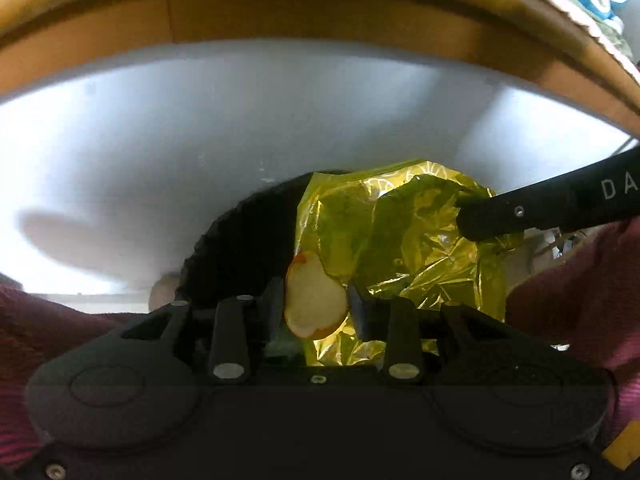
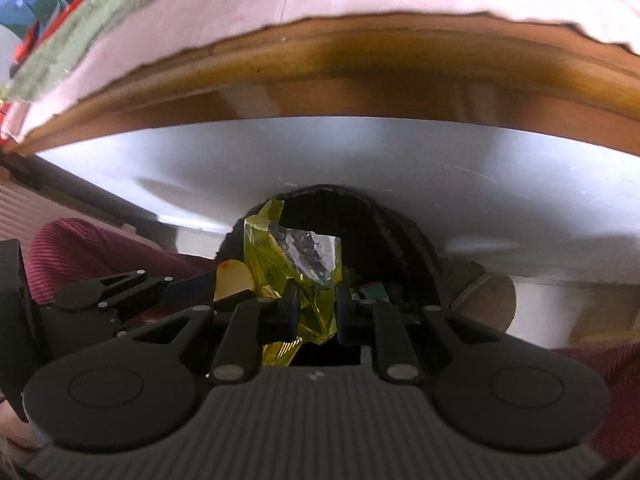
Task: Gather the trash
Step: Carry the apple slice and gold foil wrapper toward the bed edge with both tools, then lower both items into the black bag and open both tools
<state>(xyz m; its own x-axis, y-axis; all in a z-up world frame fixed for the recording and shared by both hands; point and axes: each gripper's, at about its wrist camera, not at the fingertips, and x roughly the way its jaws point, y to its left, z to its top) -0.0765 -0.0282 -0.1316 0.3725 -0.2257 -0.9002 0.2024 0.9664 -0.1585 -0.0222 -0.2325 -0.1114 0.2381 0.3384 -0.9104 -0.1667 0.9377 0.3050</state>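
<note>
My left gripper [image 1: 316, 304] is shut on a cut apple piece [image 1: 314, 302], pale flesh with a reddish-yellow skin. Just behind it hangs a crumpled yellow foil wrapper [image 1: 400, 240]. The right gripper's black finger [image 1: 520, 212] reaches in from the right and touches that wrapper. In the right wrist view my right gripper [image 2: 314, 304] is shut on the yellow wrapper [image 2: 288, 264], whose silver inside shows. The apple piece [image 2: 234, 280] sits to its left, held by the left gripper [image 2: 160, 288]. A dark opening of a black trash bag [image 2: 392, 240] lies behind both.
A white table surface [image 1: 200, 140] stretches ahead, with a brown cardboard wall [image 1: 320, 16] beyond it. A person's maroon sleeves [image 1: 580, 280] flank the grippers. A round tan object [image 2: 486, 296] lies at the right near the bag.
</note>
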